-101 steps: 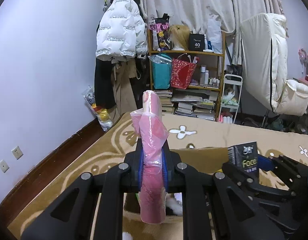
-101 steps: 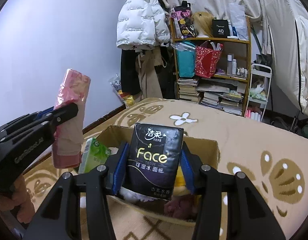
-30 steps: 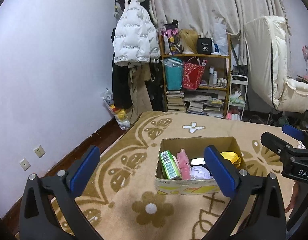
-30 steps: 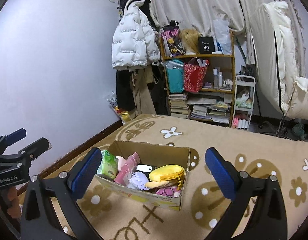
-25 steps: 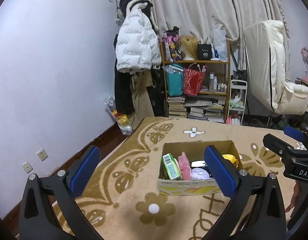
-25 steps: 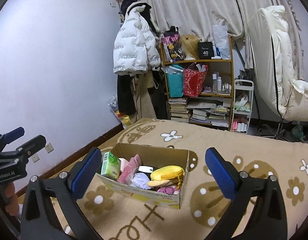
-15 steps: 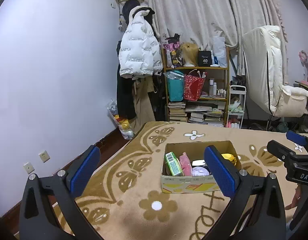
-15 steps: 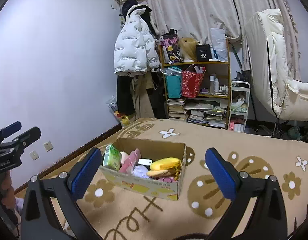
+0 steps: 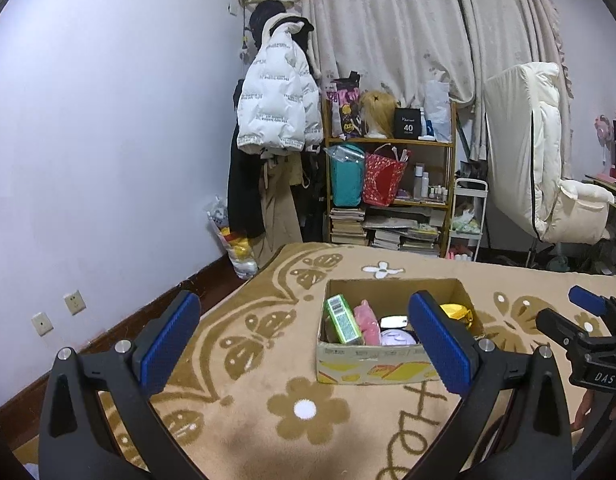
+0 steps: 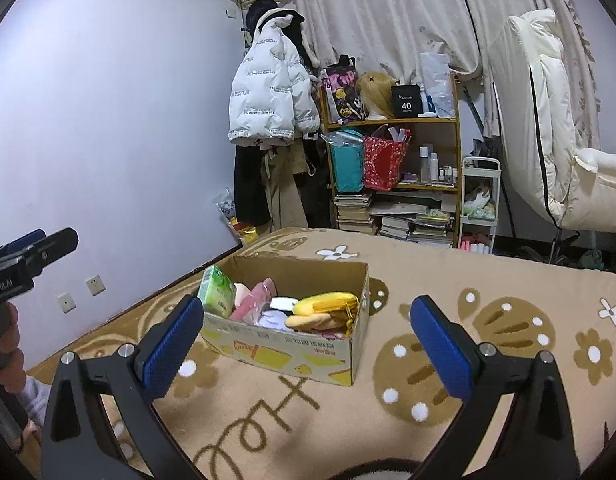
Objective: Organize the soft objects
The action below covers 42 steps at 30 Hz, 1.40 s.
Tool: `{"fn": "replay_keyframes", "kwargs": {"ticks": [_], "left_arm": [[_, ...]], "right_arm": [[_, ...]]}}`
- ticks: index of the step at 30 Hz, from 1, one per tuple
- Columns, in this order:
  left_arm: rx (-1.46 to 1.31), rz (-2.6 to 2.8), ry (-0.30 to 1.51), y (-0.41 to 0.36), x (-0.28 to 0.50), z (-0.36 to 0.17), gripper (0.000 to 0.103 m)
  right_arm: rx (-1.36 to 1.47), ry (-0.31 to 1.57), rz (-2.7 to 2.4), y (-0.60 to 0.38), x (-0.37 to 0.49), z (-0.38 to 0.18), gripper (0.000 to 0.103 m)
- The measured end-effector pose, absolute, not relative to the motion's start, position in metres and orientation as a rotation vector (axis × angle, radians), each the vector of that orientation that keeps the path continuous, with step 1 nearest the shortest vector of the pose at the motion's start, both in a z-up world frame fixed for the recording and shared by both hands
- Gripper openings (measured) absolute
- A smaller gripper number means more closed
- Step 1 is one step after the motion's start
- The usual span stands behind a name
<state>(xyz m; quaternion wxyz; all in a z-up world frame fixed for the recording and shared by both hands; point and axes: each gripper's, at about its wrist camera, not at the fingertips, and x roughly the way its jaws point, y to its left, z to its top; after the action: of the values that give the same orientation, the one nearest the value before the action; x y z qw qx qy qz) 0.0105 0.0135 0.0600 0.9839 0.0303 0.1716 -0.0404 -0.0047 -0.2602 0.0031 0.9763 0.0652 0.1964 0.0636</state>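
Observation:
A cardboard box [image 9: 372, 364] [image 10: 292, 350] sits on the tan patterned carpet. It holds a green tissue pack [image 9: 342, 319] [image 10: 217, 292], a pink roll [image 9: 367, 322] [image 10: 252, 300], a yellow pouch [image 10: 324, 310] [image 9: 456, 312], a black tissue pack [image 10: 283, 303] and other soft items. My left gripper [image 9: 304, 340] is open and empty, held back from the box. My right gripper [image 10: 304, 338] is open and empty, also well back from it. Each gripper shows at the edge of the other's view.
A wooden shelf [image 9: 392, 188] with bags, books and bottles stands at the far wall beside a hanging white jacket [image 9: 278, 112]. A white padded chair [image 9: 548, 184] stands at the right. The wall with sockets [image 9: 74, 300] runs along the left.
Both grippers let go of the pink roll and the black tissue pack into the box, opened, and drew up and back from it.

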Motion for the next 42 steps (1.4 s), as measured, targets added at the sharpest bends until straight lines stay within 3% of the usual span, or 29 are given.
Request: {"fn": "replay_keyframes", "kwargs": {"ticks": [42], "left_arm": [[0.149, -0.103, 0.463, -0.009, 0.032, 0.014, 0.103]], "right_arm": [[0.123, 0.482, 0.134, -0.266, 0.014, -0.035, 0.103]]}}
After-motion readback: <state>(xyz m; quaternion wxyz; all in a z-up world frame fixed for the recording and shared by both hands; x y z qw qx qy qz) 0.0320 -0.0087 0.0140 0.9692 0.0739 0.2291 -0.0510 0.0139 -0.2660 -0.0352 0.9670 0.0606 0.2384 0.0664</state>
